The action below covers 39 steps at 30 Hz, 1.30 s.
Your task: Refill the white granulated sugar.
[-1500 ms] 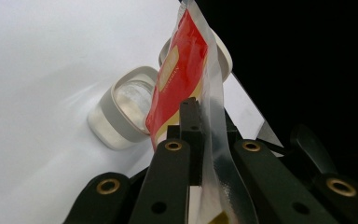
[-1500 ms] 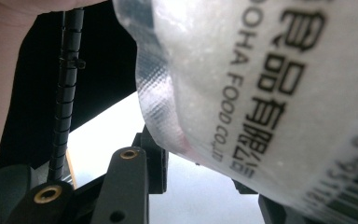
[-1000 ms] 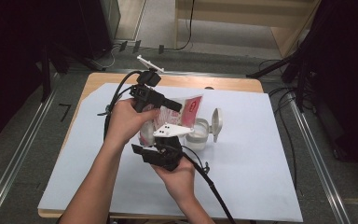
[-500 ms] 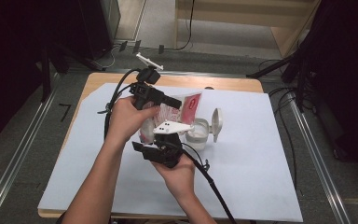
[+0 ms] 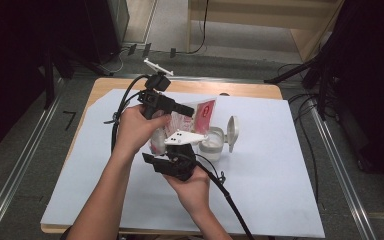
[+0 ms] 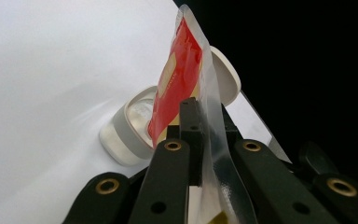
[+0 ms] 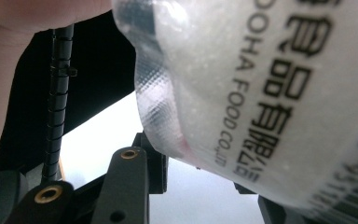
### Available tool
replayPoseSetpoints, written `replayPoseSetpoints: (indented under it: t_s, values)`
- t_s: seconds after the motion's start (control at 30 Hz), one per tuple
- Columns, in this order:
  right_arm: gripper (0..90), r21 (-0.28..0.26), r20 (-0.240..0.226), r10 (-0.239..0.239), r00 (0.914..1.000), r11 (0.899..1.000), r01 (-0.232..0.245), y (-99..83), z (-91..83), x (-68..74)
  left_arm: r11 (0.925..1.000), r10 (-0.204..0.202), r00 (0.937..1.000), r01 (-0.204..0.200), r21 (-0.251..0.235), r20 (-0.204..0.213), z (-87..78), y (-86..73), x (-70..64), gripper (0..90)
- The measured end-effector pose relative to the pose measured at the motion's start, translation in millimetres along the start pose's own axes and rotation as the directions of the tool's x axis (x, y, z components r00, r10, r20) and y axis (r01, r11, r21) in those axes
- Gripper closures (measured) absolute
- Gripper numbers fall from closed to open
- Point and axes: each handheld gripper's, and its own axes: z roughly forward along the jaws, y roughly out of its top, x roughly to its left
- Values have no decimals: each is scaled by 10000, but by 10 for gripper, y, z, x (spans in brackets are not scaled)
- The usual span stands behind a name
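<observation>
Packet [image 5: 200, 114]: clear plastic with a red printed face, held up above the middle of the table, tilted, between the two grippers; in the left gripper view [image 6: 179, 88] its red face and clear sealed edge rise edge-on between the black jaws; in the right gripper view [image 7: 270, 93] its white back carries black lettering and part of a barcode, very close to the camera.

Left gripper [image 5: 187, 108]: held in the left hand [image 5: 137, 127], jaws pressed onto the packet's edge, pinching it; a black cable trails from it toward the table's far left.

Right gripper [image 5: 152, 160]: held in the right hand [image 5: 192, 182], just below and in front of the packet; one jaw stands beside the packet's lower corner; whether the jaws close on it cannot be told.

Container [image 5: 212, 142]: small, round, white, standing on the sheet just right of the grippers, its hinged lid [image 5: 233, 131] swung open and upright; beneath the packet in the left gripper view.

Sheet [image 5: 290, 165]: white, covering most of the wooden table [image 5: 250, 90].
</observation>
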Motion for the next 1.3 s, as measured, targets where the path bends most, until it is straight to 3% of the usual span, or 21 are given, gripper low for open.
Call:
replayPoseSetpoints:
  t_s: [0.2,0.5,0.67,1.3]
  values:
    - [646,-35,1,3,10000,10000,-3,-10,-18,-1,9997,223,9997,-223,14,-24,1,-14,-22,878]
    - [646,-129,-74,151,9999,9998,-152,-27,-54,17,9997,253,9996,-253,-23,-162,26,-17,-101,872]
    - [646,-231,-214,308,9993,9992,-313,-23,-81,11,9981,581,9975,-573,207,-406,42,12,-164,872]
    - [642,-352,-269,402,9988,9985,-412,-31,-133,3,9971,744,9963,-736,185,-433,93,26,-275,868]
